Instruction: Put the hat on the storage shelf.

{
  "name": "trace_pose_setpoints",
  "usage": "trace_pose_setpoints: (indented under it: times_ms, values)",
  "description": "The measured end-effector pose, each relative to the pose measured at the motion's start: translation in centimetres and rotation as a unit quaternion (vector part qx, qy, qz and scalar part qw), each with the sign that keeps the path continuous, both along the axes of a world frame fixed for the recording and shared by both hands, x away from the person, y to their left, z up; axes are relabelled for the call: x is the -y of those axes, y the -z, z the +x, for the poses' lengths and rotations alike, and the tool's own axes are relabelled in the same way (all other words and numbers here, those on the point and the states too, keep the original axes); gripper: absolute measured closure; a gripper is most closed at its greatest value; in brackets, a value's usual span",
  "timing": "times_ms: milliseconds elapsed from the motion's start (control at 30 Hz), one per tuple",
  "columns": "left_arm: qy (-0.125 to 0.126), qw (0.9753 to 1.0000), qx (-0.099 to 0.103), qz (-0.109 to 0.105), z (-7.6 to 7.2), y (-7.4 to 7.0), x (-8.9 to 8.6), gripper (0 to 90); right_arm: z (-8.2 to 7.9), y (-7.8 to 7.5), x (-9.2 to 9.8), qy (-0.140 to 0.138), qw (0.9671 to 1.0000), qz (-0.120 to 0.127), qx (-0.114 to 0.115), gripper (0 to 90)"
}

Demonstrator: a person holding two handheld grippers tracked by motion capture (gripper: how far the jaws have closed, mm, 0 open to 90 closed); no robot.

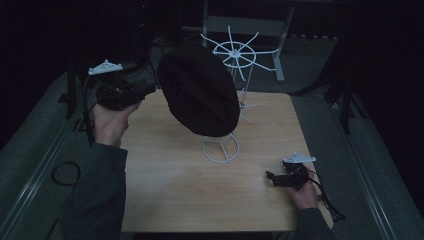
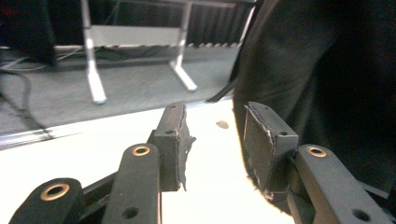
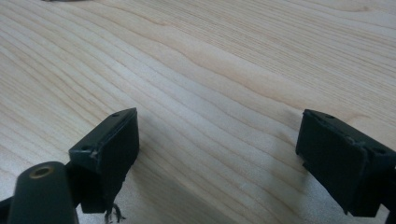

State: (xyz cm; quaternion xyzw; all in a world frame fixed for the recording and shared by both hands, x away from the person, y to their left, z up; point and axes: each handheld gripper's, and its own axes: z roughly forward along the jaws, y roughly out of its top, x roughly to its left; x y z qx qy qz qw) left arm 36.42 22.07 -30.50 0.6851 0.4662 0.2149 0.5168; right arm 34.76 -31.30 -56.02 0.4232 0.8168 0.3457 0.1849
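The left hand-held gripper is held at the upper left of the high view, jaws parted with nothing between them, just beside the black hat. The hat is hung tilted on a white wire stand at mid-table. The right hand-held gripper is rested at the lower right, jaws spread wide over bare wood.

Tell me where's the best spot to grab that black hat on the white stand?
Probably the black hat is best gripped by its thin edge on the left, where the left hand-held gripper already waits with open jaws beside the cloth. The hat hangs tilted on the white wire stand, so that rim sticks out freely; its rounded top is too wide to pinch.
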Motion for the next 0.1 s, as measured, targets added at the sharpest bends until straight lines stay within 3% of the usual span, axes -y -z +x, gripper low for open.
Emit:
trace_pose_setpoints:
  times_ms: [100]
  values:
    - [-0.010,0.9993,-0.001,0.037,-0.53,-0.04,0.15,58.1,0.00,0.00,-0.01,0.000,1.0000,0.001,0.000,13.2]
